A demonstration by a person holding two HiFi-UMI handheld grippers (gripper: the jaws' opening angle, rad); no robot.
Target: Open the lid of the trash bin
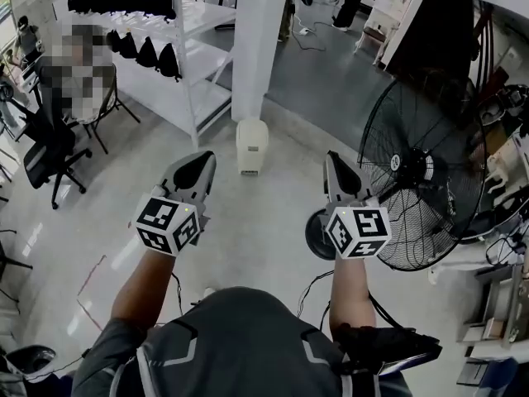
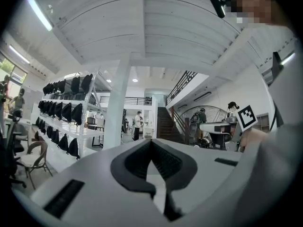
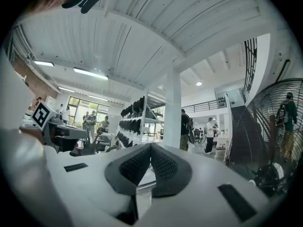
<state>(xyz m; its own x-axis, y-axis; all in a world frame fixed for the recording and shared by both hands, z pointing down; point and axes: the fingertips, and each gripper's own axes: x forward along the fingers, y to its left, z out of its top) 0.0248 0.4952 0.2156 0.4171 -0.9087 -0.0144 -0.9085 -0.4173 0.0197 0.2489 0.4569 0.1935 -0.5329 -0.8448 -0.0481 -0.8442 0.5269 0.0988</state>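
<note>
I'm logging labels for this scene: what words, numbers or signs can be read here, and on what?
No readable text in any view.
Marker cubes: black-and-white square patterns only, no letters.
Trash bin: plain white, no label showing.
Fan: any print on the hub is too small to read.

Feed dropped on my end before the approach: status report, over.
Left gripper and right gripper shut, empty. White trash bin ahead at the pillar, lid down. Big fan on the right, off the path.
</note>
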